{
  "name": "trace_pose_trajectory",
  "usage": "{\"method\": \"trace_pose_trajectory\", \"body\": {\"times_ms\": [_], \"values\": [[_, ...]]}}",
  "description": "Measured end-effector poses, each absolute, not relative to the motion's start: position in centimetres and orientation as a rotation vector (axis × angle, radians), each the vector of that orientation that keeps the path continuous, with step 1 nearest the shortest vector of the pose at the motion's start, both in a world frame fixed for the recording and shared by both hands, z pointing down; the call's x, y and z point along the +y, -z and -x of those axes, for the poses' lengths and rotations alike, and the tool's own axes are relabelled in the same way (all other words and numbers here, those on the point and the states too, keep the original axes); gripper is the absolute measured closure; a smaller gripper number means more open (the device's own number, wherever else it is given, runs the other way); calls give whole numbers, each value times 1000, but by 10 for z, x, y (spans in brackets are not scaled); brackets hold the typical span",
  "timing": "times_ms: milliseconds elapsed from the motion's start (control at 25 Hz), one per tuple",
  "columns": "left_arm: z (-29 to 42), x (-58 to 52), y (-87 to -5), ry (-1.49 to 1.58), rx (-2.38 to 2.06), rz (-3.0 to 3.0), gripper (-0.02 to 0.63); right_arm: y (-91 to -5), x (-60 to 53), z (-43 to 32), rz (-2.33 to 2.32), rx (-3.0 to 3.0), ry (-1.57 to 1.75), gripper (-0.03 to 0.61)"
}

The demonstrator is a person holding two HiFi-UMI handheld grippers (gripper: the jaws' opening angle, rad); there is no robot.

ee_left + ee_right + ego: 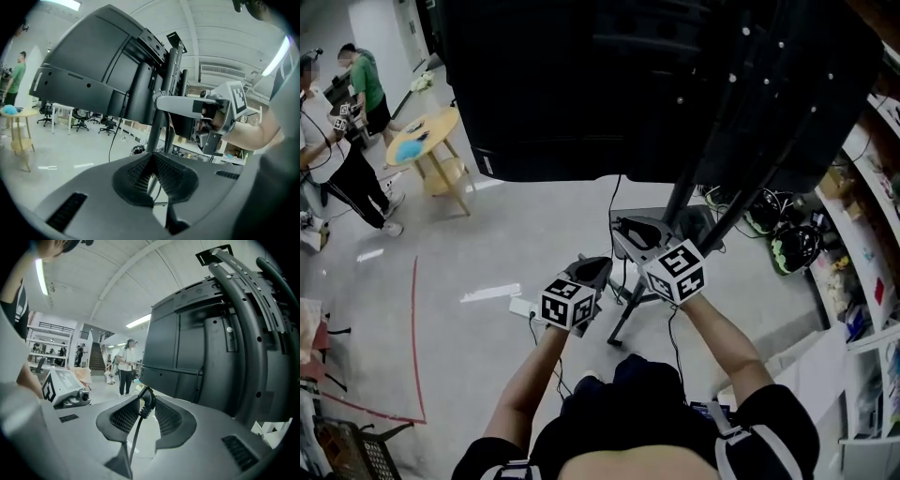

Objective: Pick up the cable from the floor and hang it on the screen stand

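The big black screen fills the top of the head view, and its dark stand slants down to legs on the floor. My right gripper is raised just under the screen's lower edge. In the right gripper view it is shut on the black cable at its ribbed end, and the cable hangs down between the jaws. The screen's back is close ahead. My left gripper is beside it to the left; its tips meet, and I cannot tell whether anything is clamped there.
A white power strip lies on the floor under my left hand. A round wooden table and two people are at the far left, beyond a red tape line. Cluttered shelves line the right side.
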State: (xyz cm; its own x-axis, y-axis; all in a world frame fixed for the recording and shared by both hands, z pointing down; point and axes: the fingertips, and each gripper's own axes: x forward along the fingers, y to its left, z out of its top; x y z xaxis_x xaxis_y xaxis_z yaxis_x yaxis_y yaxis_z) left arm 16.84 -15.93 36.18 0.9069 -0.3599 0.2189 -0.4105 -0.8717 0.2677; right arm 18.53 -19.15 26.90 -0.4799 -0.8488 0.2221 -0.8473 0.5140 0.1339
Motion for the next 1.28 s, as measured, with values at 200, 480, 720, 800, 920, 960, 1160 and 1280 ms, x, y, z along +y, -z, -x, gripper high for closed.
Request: {"method": "trace_pose_trajectory", "body": {"times_ms": [200, 480, 720, 800, 920, 960, 1160, 1280], "values": [[-201, -171, -324, -177, -510, -2799, 611, -226, -199, -216, -1434, -2479, 111, 460], [-232, -188, -289, -134, -420, -2822, 611, -180, -210, -230, -1402, -2460, 238, 460], [-243, -198, -248, -96, -347, -2869, 611, -130, -222, -231, -1381, -2475, 323, 460], [-245, -202, -233, -80, -335, -2887, 611, -108, -228, -232, -1382, -2481, 353, 460], [-247, -213, -210, -40, -321, -2885, 611, -75, -238, -234, -1384, -2514, 368, 460], [-248, -216, -202, -24, -314, -2878, 611, -65, -241, -235, -1385, -2525, 370, 460], [-249, -228, -171, -8, -306, -2912, 611, -25, -251, -237, -1387, -2526, 404, 460], [-250, -232, -150, 22, -300, -2929, 611, -2, -254, -236, -1383, -2531, 431, 460]]}}
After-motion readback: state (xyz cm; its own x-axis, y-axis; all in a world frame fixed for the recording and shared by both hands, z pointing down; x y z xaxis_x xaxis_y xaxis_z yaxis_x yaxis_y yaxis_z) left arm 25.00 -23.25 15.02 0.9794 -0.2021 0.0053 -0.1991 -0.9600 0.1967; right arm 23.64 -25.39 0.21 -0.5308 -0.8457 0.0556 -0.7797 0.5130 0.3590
